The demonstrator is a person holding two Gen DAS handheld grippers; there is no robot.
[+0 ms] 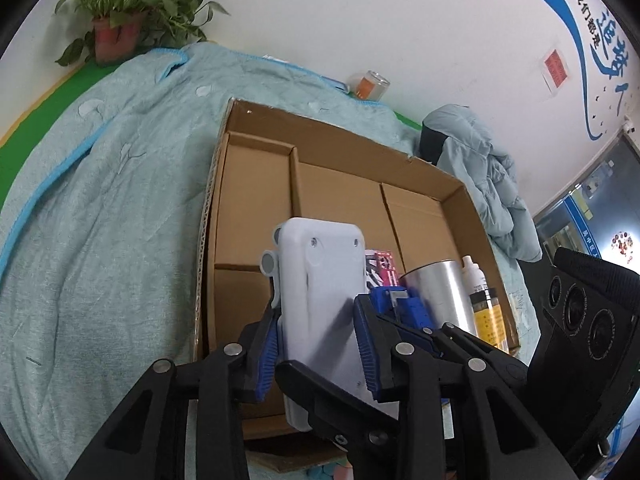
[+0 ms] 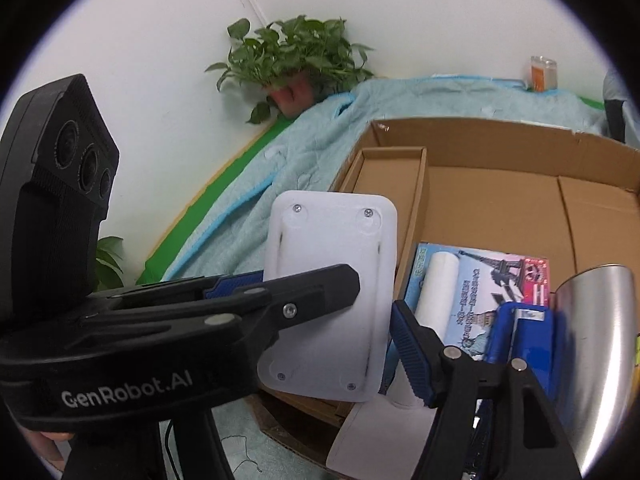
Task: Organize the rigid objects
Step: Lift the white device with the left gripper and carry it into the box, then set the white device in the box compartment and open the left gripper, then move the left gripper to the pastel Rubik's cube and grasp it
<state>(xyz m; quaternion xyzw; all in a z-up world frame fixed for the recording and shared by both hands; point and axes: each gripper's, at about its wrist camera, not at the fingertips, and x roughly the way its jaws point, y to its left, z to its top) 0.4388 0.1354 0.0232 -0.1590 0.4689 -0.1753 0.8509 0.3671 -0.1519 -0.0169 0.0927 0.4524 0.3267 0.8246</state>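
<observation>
A flat white plastic casing (image 1: 320, 280) (image 2: 332, 240) with screws in its face hangs over the near left part of an open cardboard box (image 1: 320, 128) (image 2: 500, 124). My left gripper (image 1: 316, 312) is shut on it, one blue pad on each long edge. My right gripper (image 2: 324, 332) holds it too. The right gripper's right pad lies against the casing's right edge, and its left finger is hidden behind the left gripper (image 2: 308, 280). In the box's near right corner are a blue stapler (image 1: 404, 304) (image 2: 524, 336), a silver can (image 1: 444, 288) (image 2: 600, 320), a small bottle (image 1: 476, 292) and a picture carton (image 2: 480, 276).
The box has cardboard dividers and sits on a light blue blanket (image 1: 100, 200) over a green surface. A potted plant (image 1: 132, 8) (image 2: 296, 56) and an orange-labelled jar (image 1: 370, 84) (image 2: 542, 74) stand by the wall. A pale jacket (image 1: 480, 168) lies right of the box.
</observation>
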